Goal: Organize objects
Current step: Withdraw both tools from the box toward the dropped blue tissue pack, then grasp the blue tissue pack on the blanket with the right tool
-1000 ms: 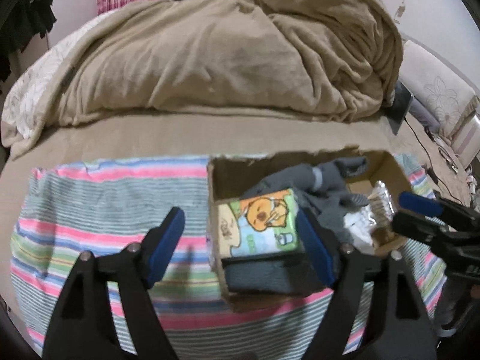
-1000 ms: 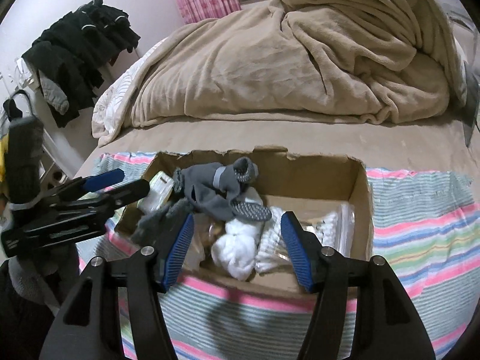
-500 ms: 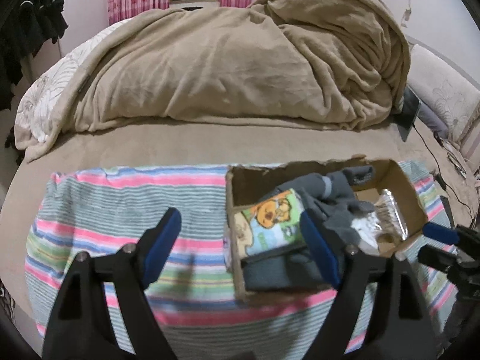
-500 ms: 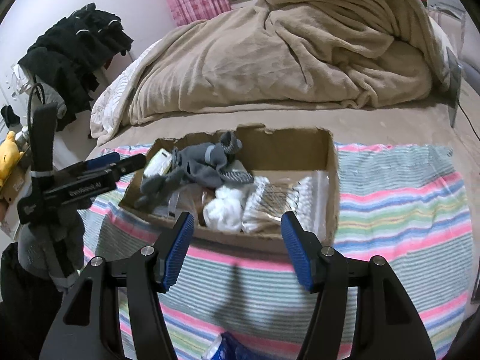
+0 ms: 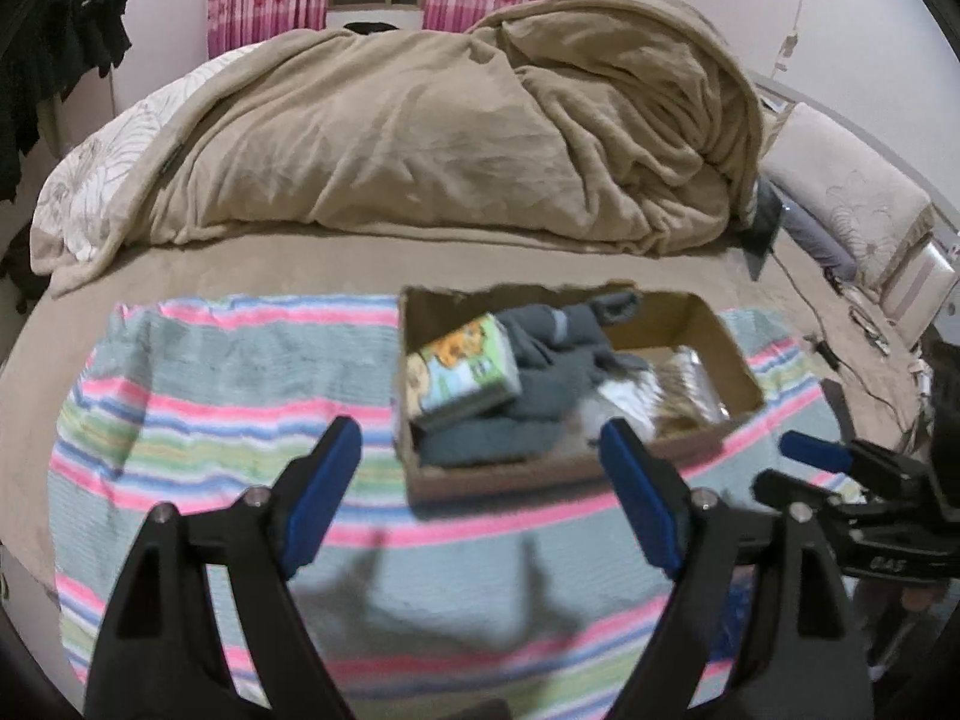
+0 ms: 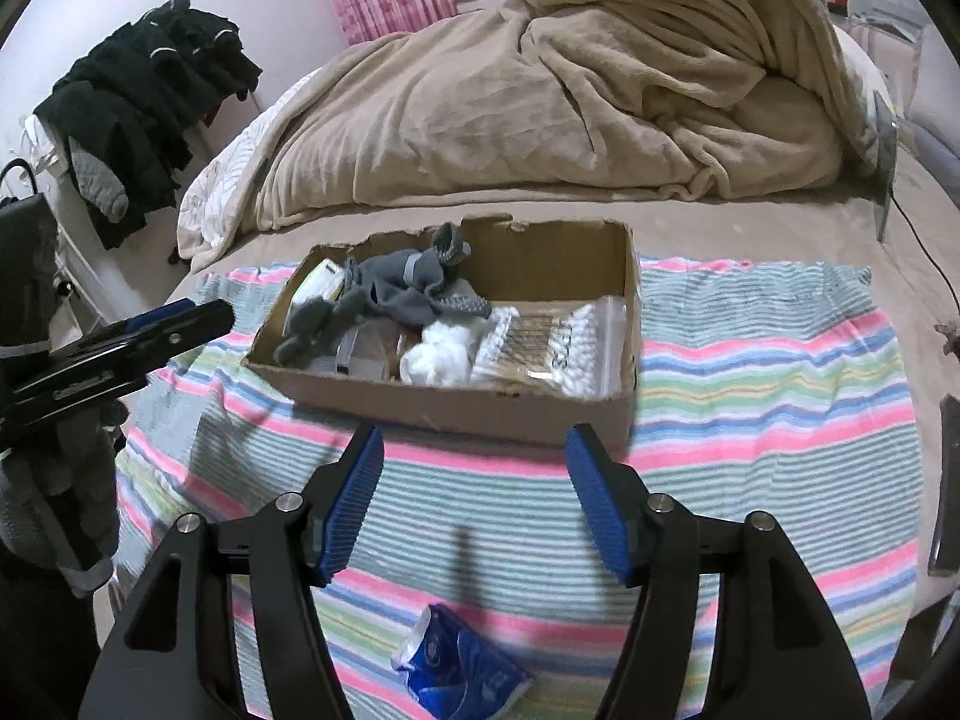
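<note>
Nearest the right gripper (image 6: 474, 501), whose jaws gape empty, a crumpled blue packet (image 6: 459, 669) lies on the striped towel (image 6: 774, 420). The left gripper (image 5: 480, 498) is likewise spread wide, holding nothing, above the same woven cloth. Beyond both, on the towel, sits a shallow cardboard box (image 6: 480, 408) with a torn back edge. It holds a glossy cartoon-printed pack (image 5: 459, 369) at its left end, soft grey socks (image 6: 396, 294), a white wad (image 6: 435, 360), and a clear bag of cotton swabs (image 6: 552, 348). Farthest, a plush tan blanket (image 5: 456, 138) is heaped on the bed.
</note>
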`<state>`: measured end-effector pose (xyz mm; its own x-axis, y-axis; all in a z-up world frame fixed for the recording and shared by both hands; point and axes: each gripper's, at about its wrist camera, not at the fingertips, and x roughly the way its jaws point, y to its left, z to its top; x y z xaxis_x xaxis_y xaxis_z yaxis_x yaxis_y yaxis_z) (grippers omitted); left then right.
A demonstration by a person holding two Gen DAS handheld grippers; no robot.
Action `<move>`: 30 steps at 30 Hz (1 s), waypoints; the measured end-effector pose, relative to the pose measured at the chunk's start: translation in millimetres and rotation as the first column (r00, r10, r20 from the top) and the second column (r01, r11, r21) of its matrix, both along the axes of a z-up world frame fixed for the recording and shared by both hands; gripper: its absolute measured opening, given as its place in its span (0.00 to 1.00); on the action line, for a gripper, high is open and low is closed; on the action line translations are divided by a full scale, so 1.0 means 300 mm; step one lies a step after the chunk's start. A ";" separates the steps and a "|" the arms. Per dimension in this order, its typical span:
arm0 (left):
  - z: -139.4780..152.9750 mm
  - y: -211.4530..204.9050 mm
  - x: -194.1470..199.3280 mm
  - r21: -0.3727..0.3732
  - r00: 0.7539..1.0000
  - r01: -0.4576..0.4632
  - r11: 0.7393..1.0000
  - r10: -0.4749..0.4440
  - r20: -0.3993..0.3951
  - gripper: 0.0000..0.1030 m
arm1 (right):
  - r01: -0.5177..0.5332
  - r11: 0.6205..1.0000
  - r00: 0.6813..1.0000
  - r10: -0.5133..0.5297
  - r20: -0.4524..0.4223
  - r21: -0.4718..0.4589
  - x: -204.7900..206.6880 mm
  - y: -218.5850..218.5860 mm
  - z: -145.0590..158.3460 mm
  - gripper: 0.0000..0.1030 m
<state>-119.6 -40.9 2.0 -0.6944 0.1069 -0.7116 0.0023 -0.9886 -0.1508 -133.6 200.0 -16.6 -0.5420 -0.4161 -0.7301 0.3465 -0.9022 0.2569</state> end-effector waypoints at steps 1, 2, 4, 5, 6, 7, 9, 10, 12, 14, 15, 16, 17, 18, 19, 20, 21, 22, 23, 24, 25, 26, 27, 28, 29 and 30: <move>0.001 0.006 0.016 -0.001 1.000 0.001 1.000 -0.001 -0.003 0.81 | 0.000 1.000 1.000 0.000 0.004 0.003 0.008 0.000 -0.005 0.70; 0.001 0.010 0.031 0.001 1.000 0.002 1.000 -0.002 -0.005 0.81 | 0.000 1.000 1.000 0.000 0.007 0.005 0.019 0.000 -0.010 0.71; -0.002 0.019 0.060 0.007 1.000 0.008 1.000 -0.008 -0.003 0.81 | -0.001 1.000 1.000 0.001 0.012 0.011 0.037 0.001 -0.020 0.71; -0.005 0.022 0.071 0.009 1.000 0.011 1.000 -0.011 -0.001 0.81 | 0.000 1.000 1.000 0.000 0.015 0.013 0.045 0.004 -0.025 0.71; -0.009 0.027 0.082 0.011 1.000 0.013 1.000 -0.013 0.003 0.81 | 0.001 1.000 1.000 -0.002 0.020 0.015 0.056 0.005 -0.031 0.71; -0.017 0.031 0.096 0.012 1.000 0.015 1.000 -0.015 0.008 0.81 | 0.003 1.000 1.000 -0.003 0.027 0.018 0.068 0.008 -0.041 0.71; -0.031 0.036 0.120 0.016 1.000 0.019 1.000 -0.019 0.016 0.81 | 0.004 1.000 0.999 -0.005 0.037 0.023 0.087 0.011 -0.057 0.71; -0.039 0.039 0.134 0.018 1.000 0.022 1.000 -0.023 0.021 0.81 | 0.003 1.000 0.999 -0.004 0.045 0.026 0.097 0.011 -0.066 0.71; -0.053 0.042 0.158 0.036 0.999 0.030 0.999 -0.032 0.032 0.81 | -0.002 0.999 0.998 0.000 0.058 0.034 0.116 0.008 -0.084 0.71; -0.066 0.041 0.180 0.059 0.999 0.035 0.998 -0.037 0.040 0.81 | -0.009 0.999 0.997 0.006 0.072 0.043 0.133 0.005 -0.104 0.71; -0.069 0.042 0.188 0.059 0.998 0.035 0.998 -0.037 0.043 0.81 | -0.011 0.999 0.997 0.007 0.077 0.047 0.139 0.005 -0.114 0.71; -0.074 0.045 0.201 0.058 0.998 0.037 0.998 -0.039 0.047 0.81 | -0.011 0.999 0.996 0.006 0.083 0.050 0.145 0.006 -0.125 0.71; -0.077 0.046 0.210 0.060 0.998 0.038 0.998 -0.041 0.049 0.81 | -0.010 0.998 0.996 0.005 0.092 0.054 0.151 0.008 -0.138 0.71; -0.079 0.045 0.216 0.062 0.998 0.038 0.997 -0.041 0.051 0.81 | -0.009 0.998 0.995 0.003 0.097 0.056 0.158 0.010 -0.147 0.71; -0.085 0.046 0.227 0.065 0.998 0.038 0.997 -0.042 0.056 0.81 | -0.006 0.998 0.994 0.000 0.106 0.059 0.163 0.014 -0.160 0.71; -0.090 0.046 0.233 0.066 0.997 0.037 0.997 -0.041 0.060 0.81 | -0.005 0.998 0.994 -0.001 0.112 0.061 0.168 0.016 -0.169 0.71; -0.096 0.047 0.240 0.066 0.997 0.035 0.997 -0.039 0.065 0.81 | -0.006 0.998 0.993 -0.002 0.119 0.062 0.173 0.018 -0.178 0.71; -0.103 0.047 0.246 0.067 0.997 0.035 0.997 -0.040 0.071 0.81 | -0.005 0.998 0.992 -0.003 0.127 0.064 0.180 0.023 -0.188 0.71; -0.114 0.049 0.253 0.068 0.996 0.035 0.997 -0.040 0.079 0.81 | -0.004 0.998 0.992 -0.004 0.130 0.066 0.183 0.026 -0.194 0.71; -0.123 0.051 0.258 0.068 0.996 0.034 0.997 -0.040 0.086 0.81 | -0.004 0.998 0.991 -0.006 0.134 0.069 0.187 0.029 -0.201 0.71; -0.135 0.052 0.263 0.069 0.995 0.033 0.997 -0.040 0.096 0.81 | -0.004 0.998 0.990 -0.006 0.141 0.070 0.192 0.032 -0.209 0.71; -0.147 0.052 0.267 0.074 0.993 0.034 0.997 -0.042 0.106 0.81 | -0.005 0.997 0.989 -0.006 0.151 0.071 0.199 0.035 -0.220 0.71; -0.156 0.052 0.271 0.079 0.993 0.035 0.996 -0.044 0.114 0.81 | -0.009 0.998 0.987 -0.002 0.158 0.069 0.202 0.036 -0.225 0.71; -0.167 0.054 0.275 0.080 0.991 0.036 0.996 -0.046 0.124 0.81 | -0.017 0.998 0.986 0.006 0.165 0.068 0.209 0.035 -0.231 0.70; -0.174 0.057 0.276 0.077 0.991 0.036 0.996 -0.046 0.130 0.81 | -0.026 0.997 0.986 0.015 0.167 0.066 0.219 0.034 -0.234 0.69; -0.180 0.059 0.279 0.074 0.990 0.037 0.997 -0.047 0.134 0.81 | -0.034 0.997 0.986 0.023 0.168 0.064 0.228 0.033 -0.236 0.66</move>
